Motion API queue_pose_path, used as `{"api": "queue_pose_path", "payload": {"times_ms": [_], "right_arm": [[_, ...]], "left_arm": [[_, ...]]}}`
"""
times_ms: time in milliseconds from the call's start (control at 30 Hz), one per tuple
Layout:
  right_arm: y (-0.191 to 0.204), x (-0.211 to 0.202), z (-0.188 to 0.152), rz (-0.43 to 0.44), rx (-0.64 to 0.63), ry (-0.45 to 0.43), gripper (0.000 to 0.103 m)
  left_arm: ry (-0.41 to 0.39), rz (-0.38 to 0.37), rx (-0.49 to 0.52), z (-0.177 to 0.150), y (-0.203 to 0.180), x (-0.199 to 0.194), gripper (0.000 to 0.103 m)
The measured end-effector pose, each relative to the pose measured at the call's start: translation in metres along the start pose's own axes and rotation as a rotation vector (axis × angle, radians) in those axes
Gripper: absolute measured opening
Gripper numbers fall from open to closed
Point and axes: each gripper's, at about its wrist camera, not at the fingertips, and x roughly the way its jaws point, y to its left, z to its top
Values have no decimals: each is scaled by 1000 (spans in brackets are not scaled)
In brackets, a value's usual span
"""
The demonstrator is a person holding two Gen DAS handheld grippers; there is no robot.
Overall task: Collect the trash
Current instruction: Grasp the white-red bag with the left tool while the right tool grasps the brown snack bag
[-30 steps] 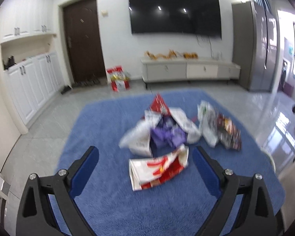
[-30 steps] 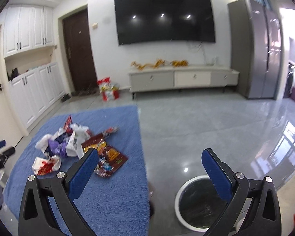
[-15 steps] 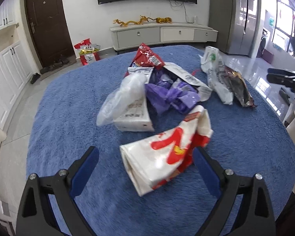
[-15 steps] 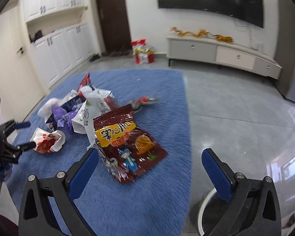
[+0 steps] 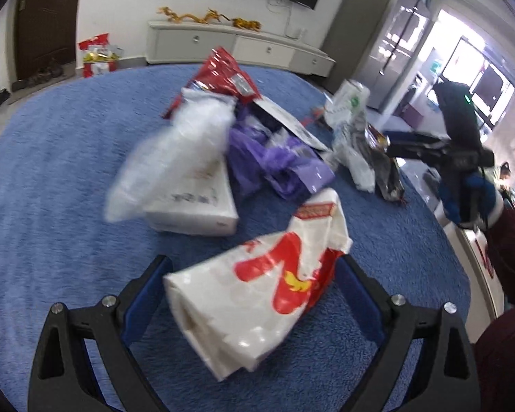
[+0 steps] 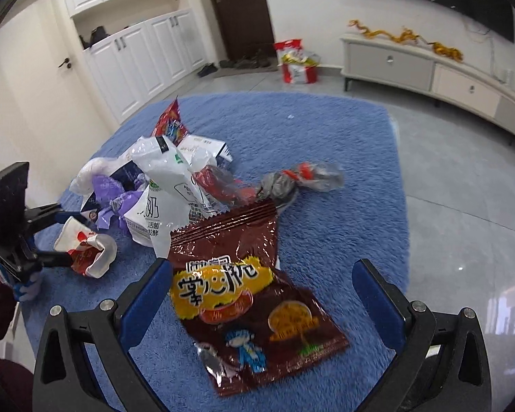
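A pile of trash lies on a blue rug [image 5: 51, 178]. My left gripper [image 5: 254, 274] is open, its fingers on either side of a white and red snack bag [image 5: 257, 292]; the same bag shows in the right wrist view [image 6: 86, 243]. My right gripper [image 6: 262, 274] is open around a brown snack bag [image 6: 250, 302] lying flat on the rug [image 6: 326, 137]. Behind lie a white box [image 5: 192, 202], a purple wrapper [image 5: 278, 161], a red bag [image 5: 226, 75] and a white milk bag [image 6: 168, 185]. The right gripper also shows in the left wrist view [image 5: 456, 158].
A crumpled clear and red wrapper [image 6: 292, 178] lies on the rug beyond the brown bag. Grey tiled floor [image 6: 463, 178] lies right of the rug. A TV cabinet [image 6: 429, 68], white cupboards [image 6: 137, 55] and a red gift bag [image 6: 297, 61] stand along the walls.
Both grippers have come down and forward toward the rug. The white and red bag now sits between the left fingers, the brown bag between the right fingers. Both stay open.
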Motion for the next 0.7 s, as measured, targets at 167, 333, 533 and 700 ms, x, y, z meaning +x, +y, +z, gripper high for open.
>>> {"api": "queue_pose_path", "payload": {"times_ms": [167,333,533,700], "right_arm": [[-5,13,0,42,-19,63,97],[-6,16,-15,59,-12,99,91],[-7,1,-33,34,27,67,68],[-3,-11,-46,37,67,40,48]], "left_arm": [[5,29,53,-8,-16,5,88],[18,93,59,-10,-24,9,68],[16,162,61,-16,-39,11,64],[-13,151,9,-25,-53,5,60]]}}
